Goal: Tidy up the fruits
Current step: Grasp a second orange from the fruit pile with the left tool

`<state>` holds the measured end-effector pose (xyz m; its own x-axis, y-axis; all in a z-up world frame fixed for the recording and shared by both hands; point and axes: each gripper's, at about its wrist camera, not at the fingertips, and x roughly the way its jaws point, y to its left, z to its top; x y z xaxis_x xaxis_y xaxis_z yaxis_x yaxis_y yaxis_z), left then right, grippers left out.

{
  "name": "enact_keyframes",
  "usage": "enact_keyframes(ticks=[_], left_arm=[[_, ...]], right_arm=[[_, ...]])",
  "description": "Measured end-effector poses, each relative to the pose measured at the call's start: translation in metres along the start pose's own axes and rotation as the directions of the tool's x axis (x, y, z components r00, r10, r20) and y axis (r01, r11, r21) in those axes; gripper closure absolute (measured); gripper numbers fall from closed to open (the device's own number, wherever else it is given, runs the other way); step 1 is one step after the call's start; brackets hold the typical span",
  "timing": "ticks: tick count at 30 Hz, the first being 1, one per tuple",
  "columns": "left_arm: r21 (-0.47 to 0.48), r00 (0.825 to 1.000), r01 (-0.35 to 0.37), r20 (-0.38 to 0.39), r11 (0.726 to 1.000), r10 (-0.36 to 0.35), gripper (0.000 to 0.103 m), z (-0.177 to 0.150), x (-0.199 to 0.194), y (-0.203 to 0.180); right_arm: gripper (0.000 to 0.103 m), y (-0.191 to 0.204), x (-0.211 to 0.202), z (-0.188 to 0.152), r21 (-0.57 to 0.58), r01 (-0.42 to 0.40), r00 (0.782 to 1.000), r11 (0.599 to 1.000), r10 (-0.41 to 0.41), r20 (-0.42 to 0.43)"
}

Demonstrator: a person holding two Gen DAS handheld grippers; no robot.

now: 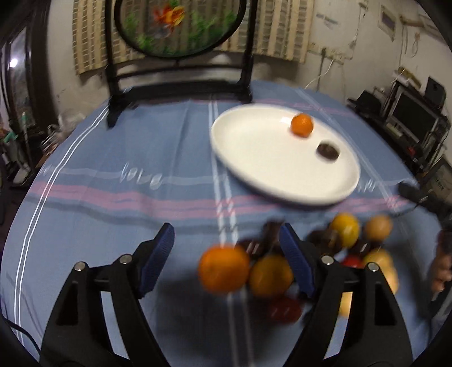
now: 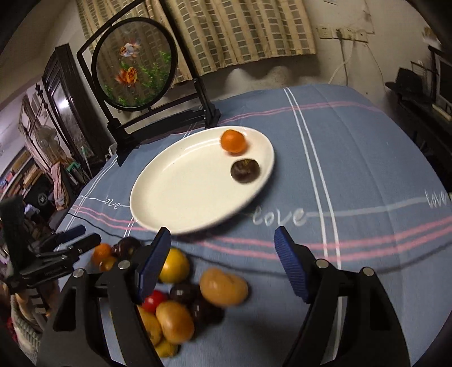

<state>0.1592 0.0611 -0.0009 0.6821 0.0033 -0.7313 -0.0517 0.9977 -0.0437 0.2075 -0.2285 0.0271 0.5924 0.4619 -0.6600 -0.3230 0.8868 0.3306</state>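
A white oval plate (image 1: pixel 268 169) (image 2: pixel 192 194) lies on the blue striped cloth and carries a small orange (image 1: pixel 302 125) (image 2: pixel 233 141) and a dark brown fruit (image 1: pixel 327 151) (image 2: pixel 245 170). In front of the plate is a loose pile of fruits (image 1: pixel 346 228) (image 2: pixel 173 319): yellow, orange, red and dark ones. My left gripper (image 1: pixel 227 228) is open over the pile's left side; a blurred orange (image 1: pixel 224 268) sits between its fingers, untouched. My right gripper (image 2: pixel 222 231) is open over the pile's right side, with a tan-orange fruit (image 2: pixel 224 286) in its gap, not pressed.
A round embroidered screen on a black stand (image 1: pixel 180 25) (image 2: pixel 134 62) stands at the table's far edge behind the plate. A thin black cable (image 2: pixel 113 231) crosses the cloth near the pile. Shelves with equipment (image 1: pixel 409 118) stand past the right table edge.
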Motion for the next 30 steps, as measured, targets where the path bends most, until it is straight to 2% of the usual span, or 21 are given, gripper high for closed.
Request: enact_keyframes(ticks=[3, 7, 11, 14, 17, 19, 22, 23, 26, 27, 30], left_arm=[[-0.027, 0.999, -0.049, -0.013, 0.998, 0.048, 0.025, -0.012, 0.0, 0.01], [-0.081, 0.999, -0.041, -0.032, 0.996, 0.039, 0.023, -0.021, 0.003, 0.023], [-0.044, 0.998, -0.053, -0.034, 0.998, 0.052, 0.023, -0.023, 0.006, 0.016], [-0.02, 0.996, -0.089, -0.014, 0.996, 0.089, 0.015, -0.022, 0.008, 0.015], [-0.047, 0.997, -0.075, -0.018, 0.996, 0.074, 0.011, -0.02, 0.008, 0.024], [-0.074, 0.993, -0.117, 0.015, 0.99, 0.118, 0.011, -0.017, 0.001, 0.035], [-0.125, 0.971, -0.225, 0.05, 0.966, 0.232, 0.012, -0.016, -0.008, 0.054], [-0.144, 0.971, -0.226, 0.045, 0.963, 0.235, 0.012, -0.016, -0.009, 0.059], [-0.192, 0.985, -0.163, 0.025, 0.968, 0.171, 0.013, -0.016, -0.007, 0.067], [-0.17, 0.986, -0.155, 0.026, 0.973, 0.162, 0.013, -0.015, -0.005, 0.062], [-0.092, 0.979, -0.198, 0.038, 0.976, 0.202, 0.013, -0.016, -0.001, 0.047]], right_arm=[[0.011, -0.007, -0.015, -0.013, 0.037, -0.005, 1.0, 0.999, 0.005, 0.02], [0.01, -0.013, -0.028, -0.013, 0.054, 0.003, 0.998, 0.999, -0.006, 0.067], [0.01, -0.019, -0.022, -0.011, 0.073, 0.007, 0.999, 0.997, -0.01, 0.049], [0.01, -0.021, -0.021, -0.012, 0.079, 0.007, 0.999, 0.997, -0.01, 0.035], [0.01, -0.019, -0.023, -0.012, 0.074, -0.003, 0.999, 0.997, 0.0, 0.037], [0.01, -0.018, -0.025, -0.012, 0.071, 0.001, 0.999, 0.998, -0.004, 0.043], [0.01, -0.019, -0.026, -0.012, 0.072, 0.004, 0.999, 0.997, -0.007, 0.049], [0.01, -0.019, -0.026, -0.012, 0.069, 0.005, 0.999, 0.998, -0.009, 0.05], [0.01, -0.017, -0.026, -0.013, 0.066, 0.002, 0.999, 0.998, -0.005, 0.049], [0.01, -0.017, -0.025, -0.013, 0.064, 0.002, 0.999, 0.998, -0.005, 0.048], [0.01, -0.017, -0.024, -0.013, 0.064, 0.007, 0.999, 0.998, -0.01, 0.043]])
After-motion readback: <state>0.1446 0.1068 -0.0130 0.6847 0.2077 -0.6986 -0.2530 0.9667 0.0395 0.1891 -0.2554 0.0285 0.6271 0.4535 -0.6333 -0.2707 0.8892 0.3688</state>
